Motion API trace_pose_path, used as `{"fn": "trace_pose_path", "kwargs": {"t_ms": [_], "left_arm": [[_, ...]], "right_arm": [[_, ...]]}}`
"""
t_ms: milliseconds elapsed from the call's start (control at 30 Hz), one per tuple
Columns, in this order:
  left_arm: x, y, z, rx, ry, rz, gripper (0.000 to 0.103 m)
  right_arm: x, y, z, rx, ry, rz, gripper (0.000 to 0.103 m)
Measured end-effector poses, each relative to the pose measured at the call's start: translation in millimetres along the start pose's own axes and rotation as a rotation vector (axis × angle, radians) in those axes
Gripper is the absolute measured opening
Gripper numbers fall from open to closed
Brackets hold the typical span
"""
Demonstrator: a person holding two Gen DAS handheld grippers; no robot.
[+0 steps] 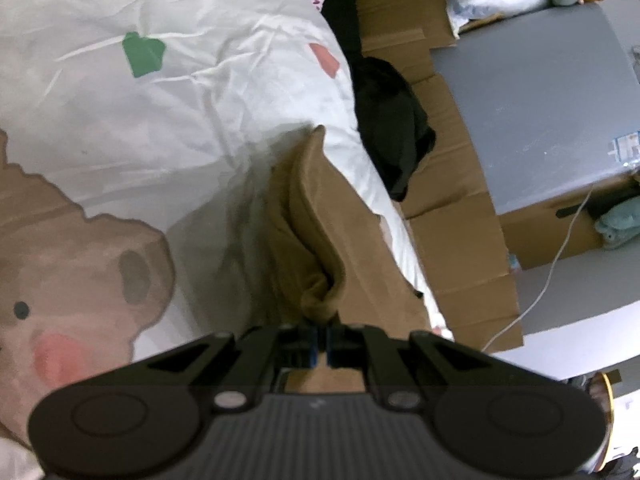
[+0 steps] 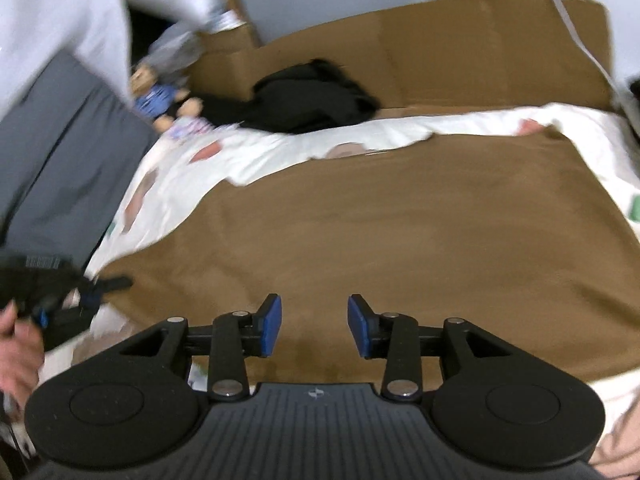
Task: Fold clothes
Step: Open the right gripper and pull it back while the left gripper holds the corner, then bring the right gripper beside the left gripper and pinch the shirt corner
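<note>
I pinch an edge of the brown garment (image 1: pixel 316 232) in my left gripper (image 1: pixel 322 344), lifting it off the printed bedsheet (image 1: pixel 168 92) for a fold, while my right gripper (image 2: pixel 315 326) hovers open-jawed over the spread cloth, holding nothing.

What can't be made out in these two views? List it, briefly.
- Brown garment: its type; right wrist view shows only a flat spread, near edge hidden behind the right gripper.
- Pinched brown fabric: the layers in the fold, bunched at the shut left gripper, left wrist view.
- Black clothing on cardboard: a crumpled heap, type unclear.
- Doll: motion-blurred, right wrist view.
</note>
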State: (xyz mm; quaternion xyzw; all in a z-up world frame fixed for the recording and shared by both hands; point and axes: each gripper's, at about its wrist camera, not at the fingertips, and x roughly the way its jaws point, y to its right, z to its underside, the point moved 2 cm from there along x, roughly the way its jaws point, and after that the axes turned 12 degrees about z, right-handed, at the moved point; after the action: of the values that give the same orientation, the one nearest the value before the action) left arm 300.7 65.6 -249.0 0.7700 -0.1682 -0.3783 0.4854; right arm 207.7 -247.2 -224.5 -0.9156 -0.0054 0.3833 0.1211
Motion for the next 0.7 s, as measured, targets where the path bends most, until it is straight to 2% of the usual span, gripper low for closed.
{"fn": "trace_pose_path", "kwargs": {"t_ms": [400, 700], "left_arm": [[2, 9, -4, 0.013, -0.029, 0.027, 0.004], [-7, 9, -5, -0.024, -0.033, 0.078, 0.004]], "right_arm": [[-8, -99, 4, -0.293, 0.070, -0.116, 0.041], [-5, -157, 13, -0.474, 0.130, -0.075, 0.045]]}}
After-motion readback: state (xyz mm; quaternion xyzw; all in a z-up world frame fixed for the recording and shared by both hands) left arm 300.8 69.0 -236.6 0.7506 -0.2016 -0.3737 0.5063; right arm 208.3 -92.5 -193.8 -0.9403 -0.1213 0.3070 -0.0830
